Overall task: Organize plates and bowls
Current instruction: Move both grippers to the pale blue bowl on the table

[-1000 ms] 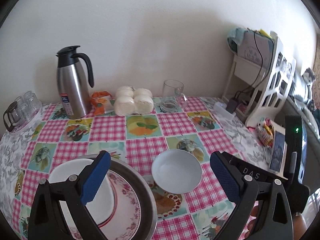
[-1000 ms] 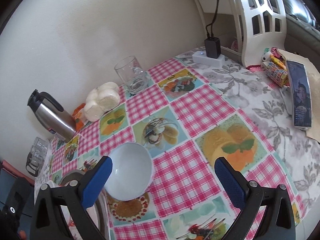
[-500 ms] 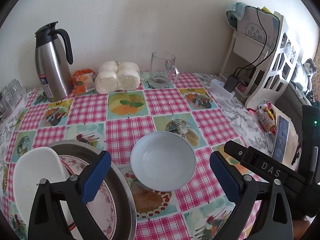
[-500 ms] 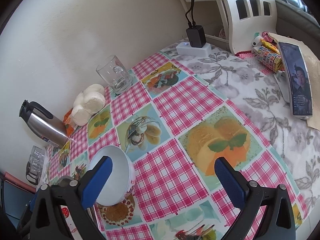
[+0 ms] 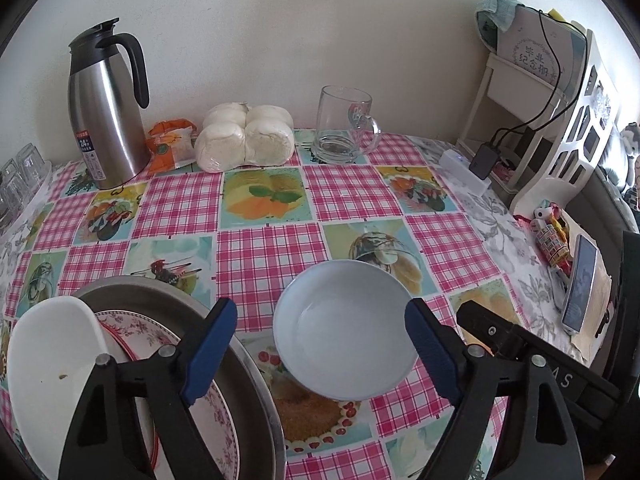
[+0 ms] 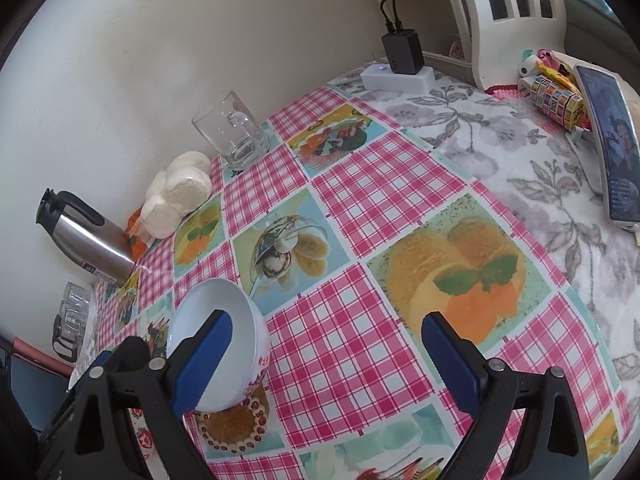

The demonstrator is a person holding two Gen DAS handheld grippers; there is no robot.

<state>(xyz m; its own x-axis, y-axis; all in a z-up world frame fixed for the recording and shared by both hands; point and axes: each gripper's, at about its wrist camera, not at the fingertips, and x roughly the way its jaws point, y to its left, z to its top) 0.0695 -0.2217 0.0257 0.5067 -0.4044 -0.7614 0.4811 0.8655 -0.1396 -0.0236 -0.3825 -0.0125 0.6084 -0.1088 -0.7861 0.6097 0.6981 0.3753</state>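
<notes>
Large round steel basin at the near left of the checked table already holds a floral-rimmed plate and a white dish, so sorting looks partly done. The small white ceramic bowl sits loose on the cloth beside it, not yet stacked. Left gripper brackets the bowl, jaws closing but not touching; right gripper is closing on nothing.

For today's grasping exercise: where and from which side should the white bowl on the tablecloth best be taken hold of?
Grip the white bowl across its rim, coming down from above. It sits upright and empty on the tablecloth, apart from the metal basin, and its rounded wall offers no handle. The left tool, jaws closing, already frames it without touching.
</notes>
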